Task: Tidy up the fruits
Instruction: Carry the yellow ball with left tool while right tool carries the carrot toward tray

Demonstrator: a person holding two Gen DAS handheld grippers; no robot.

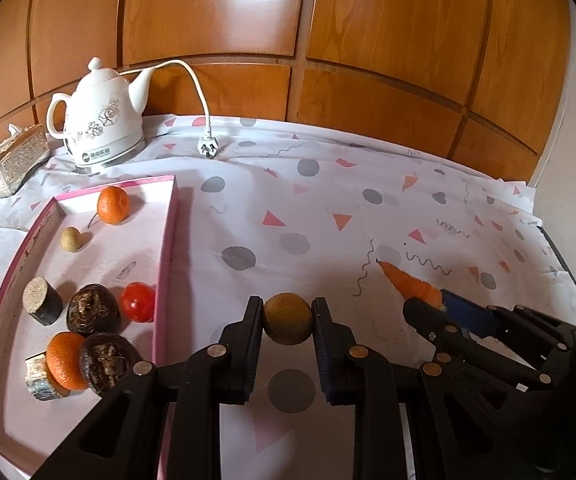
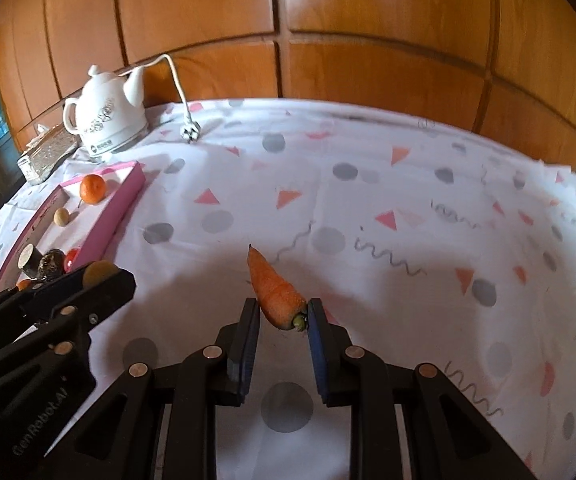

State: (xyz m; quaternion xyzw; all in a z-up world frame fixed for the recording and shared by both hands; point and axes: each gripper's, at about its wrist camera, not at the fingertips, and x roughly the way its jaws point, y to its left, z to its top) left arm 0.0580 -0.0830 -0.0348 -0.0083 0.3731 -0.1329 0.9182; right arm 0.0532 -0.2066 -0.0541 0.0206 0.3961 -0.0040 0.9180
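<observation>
Left wrist view: we hold a round brownish-green fruit (image 1: 288, 319) pinched between the pads of our left gripper (image 1: 288, 320), lifted clear of the patterned tablecloth (image 1: 327, 208). Just beside it, to the left, lies the pink-rimmed tray (image 1: 168, 240), where two oranges, a red fruit, a small pale fruit and several dark lumps are already gathered. In the right wrist view, our right gripper (image 2: 283, 314) pinches a short carrot (image 2: 274, 288) by its stem end, the tip pointing away over the cloth, well apart from the tray. A white kettle (image 1: 104, 120) with its loose plug (image 1: 208, 146) stands behind the tray, a tissue box (image 1: 14, 158) beside it.

We judge that both pieces are bound for the tray. The round fruit could roll out of the pads if the squeeze slackens, or bounce over the low rim if let go from high up. The carrot, gripped only at its end, could pivot and slip. Our two grippers sit near each other and could collide on the way left.
</observation>
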